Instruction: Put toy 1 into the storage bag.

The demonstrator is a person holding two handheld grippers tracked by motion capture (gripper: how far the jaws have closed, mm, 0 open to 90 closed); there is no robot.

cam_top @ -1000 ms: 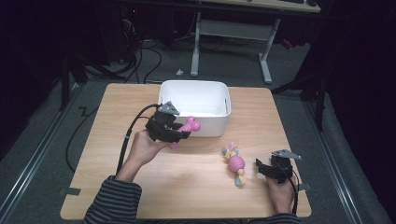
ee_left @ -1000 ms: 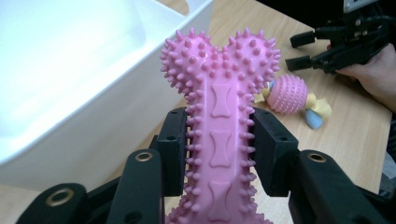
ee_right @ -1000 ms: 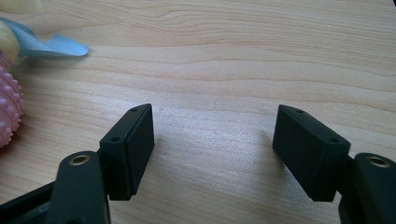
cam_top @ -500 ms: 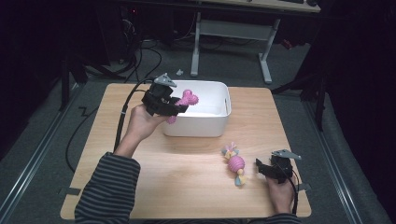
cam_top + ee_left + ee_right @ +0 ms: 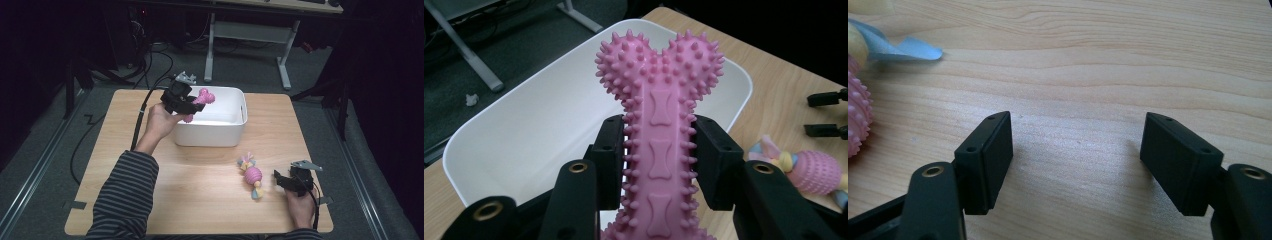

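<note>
the left gripper (image 5: pixel 189 103) pinches a pink spiky rubber bone-shaped chew toy (image 5: pixel 658 120) by its narrow shaft, one black pad (image 5: pixel 610 160) pressed against each side. the toy's knobbly double-lobed end sticks out past the jaws, and in the left gripper view it hangs over the hollow of a white rounded-corner plastic bin (image 5: pixel 524 135). in the high view the same gripper sits at the bin's (image 5: pixel 235 132) near-left corner, above the rim, with the toy (image 5: pixel 202 98) pointing inward across the opening; a hand in a striped sleeve (image 5: pixel 122 200) carries it, and a black cable (image 5: pixel 141 117) trails back over the light wooden table (image 5: pixel 200 200)

the right gripper (image 5: pixel 1075 165) has its jaws spread wide with bare wood grain between them, gripping nothing. it rests low near the table's near-right part (image 5: pixel 283 180), its jaws facing left toward a second toy, a pink ribbed ball with pastel rope ends (image 5: pixel 251 176), which lies flat on the wood just beside the jaws but apart from them, and well in front of the bin
</note>
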